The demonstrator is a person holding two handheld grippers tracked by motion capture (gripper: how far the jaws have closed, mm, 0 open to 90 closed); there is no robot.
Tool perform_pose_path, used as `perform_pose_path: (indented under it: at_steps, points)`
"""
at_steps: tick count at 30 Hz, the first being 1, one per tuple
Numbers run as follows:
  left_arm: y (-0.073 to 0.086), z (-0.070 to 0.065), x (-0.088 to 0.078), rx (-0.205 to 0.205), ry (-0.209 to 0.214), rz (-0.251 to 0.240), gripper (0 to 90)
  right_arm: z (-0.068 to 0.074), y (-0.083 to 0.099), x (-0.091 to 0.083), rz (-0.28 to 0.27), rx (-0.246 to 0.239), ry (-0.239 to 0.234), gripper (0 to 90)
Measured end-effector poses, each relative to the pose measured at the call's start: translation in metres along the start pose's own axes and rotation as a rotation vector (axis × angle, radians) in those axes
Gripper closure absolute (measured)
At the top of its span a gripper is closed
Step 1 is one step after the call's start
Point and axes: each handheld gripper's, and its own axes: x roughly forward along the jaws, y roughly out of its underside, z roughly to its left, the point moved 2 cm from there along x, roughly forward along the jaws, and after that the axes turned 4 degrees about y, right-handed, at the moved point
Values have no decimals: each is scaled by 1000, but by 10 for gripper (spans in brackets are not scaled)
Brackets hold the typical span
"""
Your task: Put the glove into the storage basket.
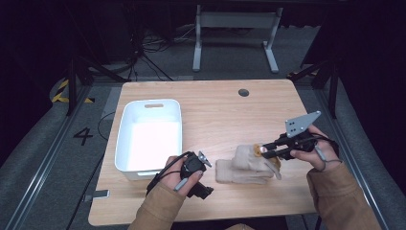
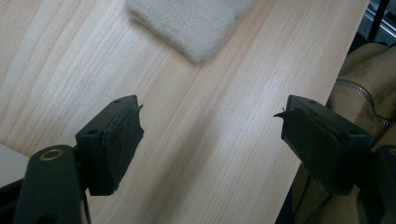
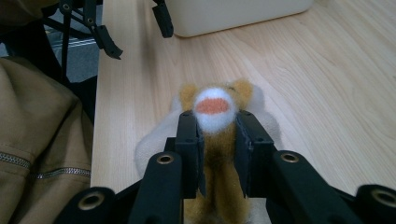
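Tan plush toy [image 3: 215, 140] clamped in right hand-held gripper [image 3: 218, 140].

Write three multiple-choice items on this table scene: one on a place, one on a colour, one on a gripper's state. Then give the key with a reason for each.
1. Where does the white bin stand on the wooden table in the high view?
A. On its left half
B. At its right edge
C. On the beige cloth

2. What colour is the patch on the plush toy at its white tip?
A. Blue
B. Orange
C. Green

3. How stands the right gripper?
A. Wide open over bare wood
B. Shut on the plush toy
C. Shut on the bin's rim

Key:
1 A, the bin sits left of the beige cloth and near the left gripper.
2 B, the right gripper view shows an orange patch on white.
3 B, both jaws press the toy's sides, while the left gripper's jaws stand apart over wood.
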Motion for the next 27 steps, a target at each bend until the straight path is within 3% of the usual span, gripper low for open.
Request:
perform_pose_path:
  at_steps: [13, 21, 27]
  points:
    - [-1, 0, 3, 3, -2, 10, 207, 6, -3, 29, 4, -55, -64, 731]
    - [-1, 0, 4, 7, -5, 15, 208, 8, -4, 47, 1, -73, -81, 728]
    - [-1, 0, 5, 5, -4, 18, 208, 8, -3, 61, 31, -80, -90, 726]
